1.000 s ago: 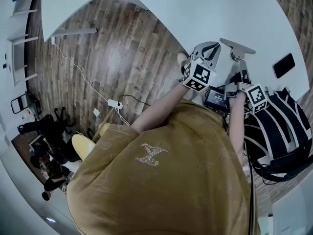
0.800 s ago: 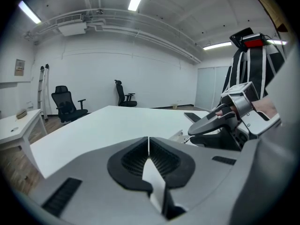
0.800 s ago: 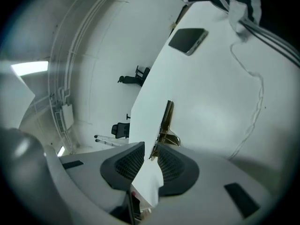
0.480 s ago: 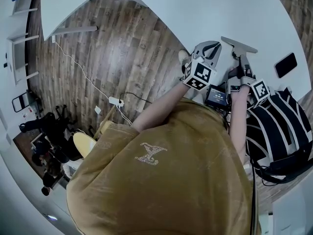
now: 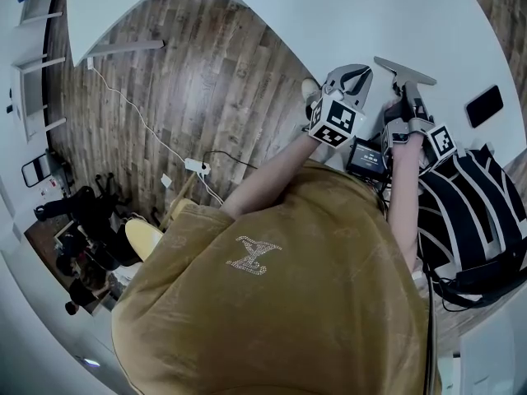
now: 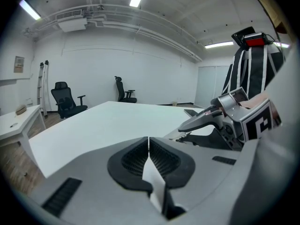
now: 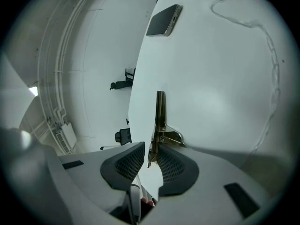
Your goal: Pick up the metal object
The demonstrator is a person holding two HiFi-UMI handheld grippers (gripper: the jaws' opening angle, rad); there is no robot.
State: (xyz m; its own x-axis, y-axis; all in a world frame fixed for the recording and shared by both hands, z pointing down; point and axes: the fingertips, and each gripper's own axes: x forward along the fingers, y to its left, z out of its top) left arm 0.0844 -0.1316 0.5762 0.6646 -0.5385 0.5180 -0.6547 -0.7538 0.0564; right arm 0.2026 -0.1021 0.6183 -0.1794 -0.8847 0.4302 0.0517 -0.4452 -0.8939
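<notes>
The metal object point(image 5: 403, 70), a flat grey plate on a sprung clip, is held over the white table point(image 5: 412, 15) by my right gripper point(image 5: 409, 99). In the right gripper view the metal object point(image 7: 160, 118) stands edge-on between the jaws, and the right gripper point(image 7: 151, 154) is shut on its near end. My left gripper point(image 5: 356, 74) hovers just to the left of it at the table's near edge. The left gripper point(image 6: 149, 144) is shut with nothing between its pads. From the left gripper view the right gripper's marker cube point(image 6: 260, 123) shows close by on the right.
A dark phone point(image 5: 483, 106) lies on the table to the right, seen also as the phone point(image 7: 164, 19) ahead of the right gripper. A thin cable point(image 7: 271, 55) trails across the table. A black-and-white backpack point(image 5: 469, 220) sits beside the person. Office chairs point(image 6: 68, 100) stand beyond the table.
My right gripper has carried the metal object a little farther from the person, over the table. The left gripper has barely shifted.
</notes>
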